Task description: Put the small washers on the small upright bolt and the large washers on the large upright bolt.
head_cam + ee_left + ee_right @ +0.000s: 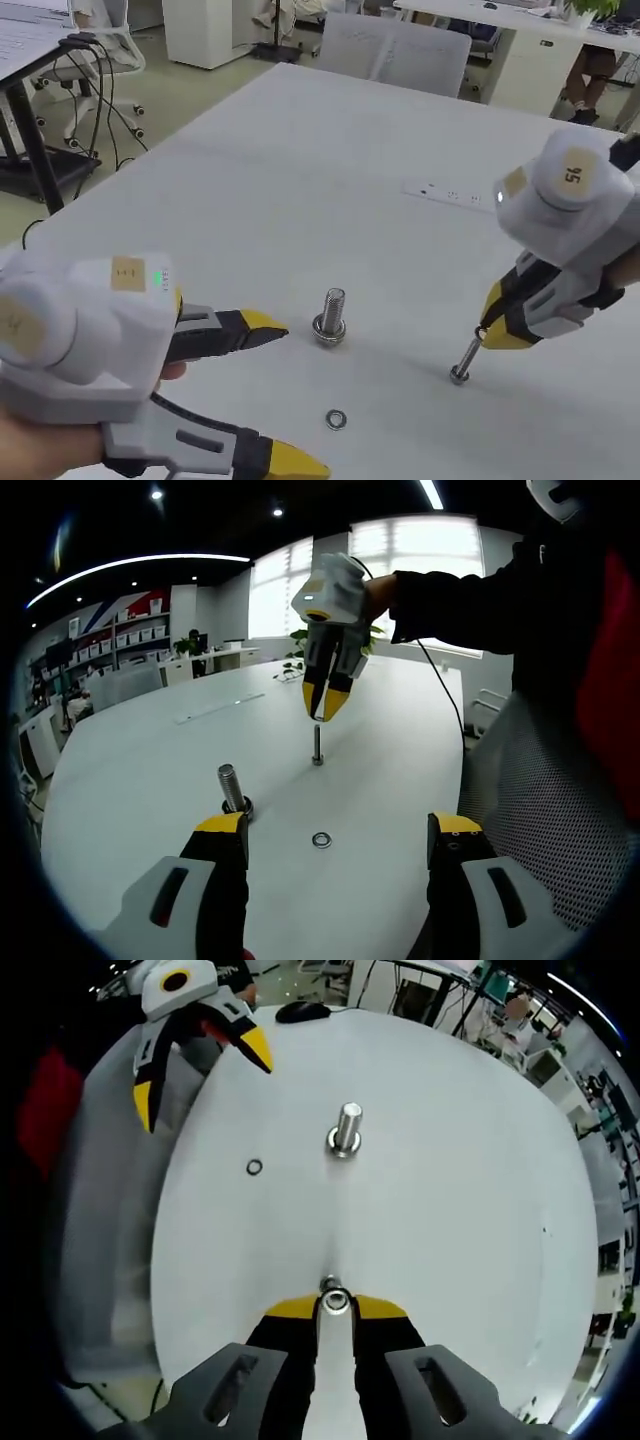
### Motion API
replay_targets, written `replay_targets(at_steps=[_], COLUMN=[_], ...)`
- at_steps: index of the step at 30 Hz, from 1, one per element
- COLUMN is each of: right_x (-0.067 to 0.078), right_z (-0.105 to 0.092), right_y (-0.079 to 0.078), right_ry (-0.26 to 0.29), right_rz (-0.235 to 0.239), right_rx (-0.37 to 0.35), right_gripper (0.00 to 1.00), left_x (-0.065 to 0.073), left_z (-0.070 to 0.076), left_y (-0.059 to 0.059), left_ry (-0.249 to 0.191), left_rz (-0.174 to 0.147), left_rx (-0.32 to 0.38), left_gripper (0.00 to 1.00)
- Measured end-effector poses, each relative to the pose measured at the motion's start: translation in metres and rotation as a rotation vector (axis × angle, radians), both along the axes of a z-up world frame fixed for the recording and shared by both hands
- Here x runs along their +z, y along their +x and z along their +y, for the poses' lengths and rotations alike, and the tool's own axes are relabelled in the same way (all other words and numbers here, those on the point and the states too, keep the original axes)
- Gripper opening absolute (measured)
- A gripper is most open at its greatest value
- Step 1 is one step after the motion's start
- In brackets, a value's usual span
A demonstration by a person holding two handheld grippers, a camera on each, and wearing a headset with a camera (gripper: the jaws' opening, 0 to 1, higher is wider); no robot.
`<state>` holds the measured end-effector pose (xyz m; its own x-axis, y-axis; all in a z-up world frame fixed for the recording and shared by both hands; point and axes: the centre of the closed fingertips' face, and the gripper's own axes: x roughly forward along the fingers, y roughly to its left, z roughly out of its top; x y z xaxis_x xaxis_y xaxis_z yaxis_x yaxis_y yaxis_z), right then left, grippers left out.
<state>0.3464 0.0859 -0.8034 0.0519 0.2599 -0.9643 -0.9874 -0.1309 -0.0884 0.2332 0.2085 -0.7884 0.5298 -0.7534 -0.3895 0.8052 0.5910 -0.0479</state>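
Seating a small washer (336, 1301) on the thin bolt (466, 358), it seems — the right gripper (490, 333) pinches it, nearly closed; next the empty, wide-open left gripper (305, 397) should fetch the loose washer (336, 418).

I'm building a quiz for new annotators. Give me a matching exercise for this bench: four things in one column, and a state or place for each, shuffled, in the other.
Things:
1. large bolt
2. loose washer
3. left tool
4. right tool

States:
A. lies flat on the table
B. jaws wide apart, holding nothing
C. stands upright, untouched
D. pinches a small washer at the top of the small bolt

Pairs: 1-C, 2-A, 3-B, 4-D
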Motion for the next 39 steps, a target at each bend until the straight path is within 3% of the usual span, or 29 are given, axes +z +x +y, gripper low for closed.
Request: replay_targets(at_steps=[27, 39], right_x=[-0.015, -0.030], right_z=[-0.001, 0.000], right_y=[0.000, 0.003], right_ry=[0.001, -0.010], right_rz=[0.018, 0.031], right_rx=[-0.013, -0.011], right_gripper=[0.14, 0.14], left_x=[-0.003, -0.003], left_z=[0.000, 0.000], left_y=[-0.001, 0.000], left_ry=[0.003, 0.005], left_rz=[0.002, 0.004], left_rx=[0.002, 0.003], left_gripper=[0.72, 0.72])
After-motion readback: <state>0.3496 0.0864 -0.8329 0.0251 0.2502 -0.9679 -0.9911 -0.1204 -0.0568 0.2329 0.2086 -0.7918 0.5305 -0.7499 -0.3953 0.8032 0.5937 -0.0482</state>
